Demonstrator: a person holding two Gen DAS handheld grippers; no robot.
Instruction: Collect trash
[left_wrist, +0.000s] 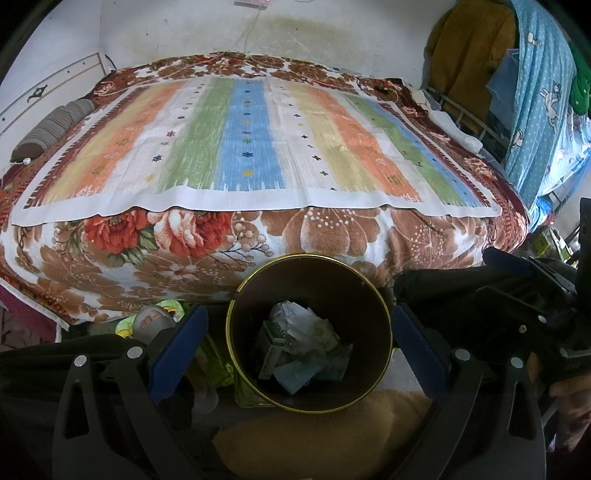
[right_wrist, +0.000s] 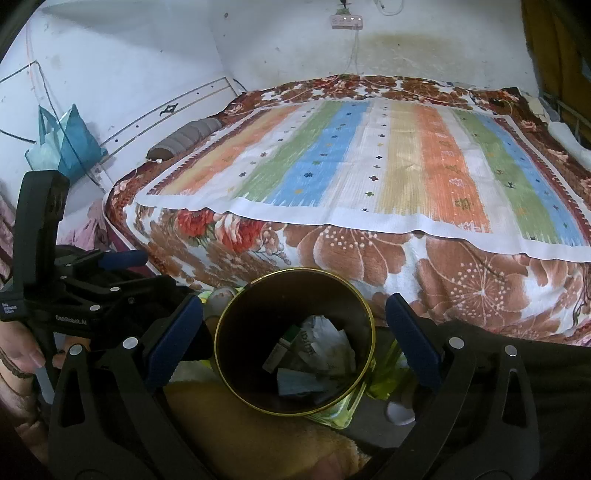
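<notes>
Gold-rimmed bin (left_wrist: 236, 354) holds crumpled trash (left_wrist: 303, 343); two hand-held grippers, left (left_wrist: 299, 350) and right (right_wrist: 295, 332), spread wide, empty.

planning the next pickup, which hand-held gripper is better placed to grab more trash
Neither clearly: left hand-held gripper and right hand-held gripper both hang open and empty over the bin. Loose trash is not clearly visible outside it.

Black plastic tongs (left_wrist: 299, 343), blue pads (left_wrist: 177, 350), silver screws, white "GenRobot.AI" lettering.
</notes>
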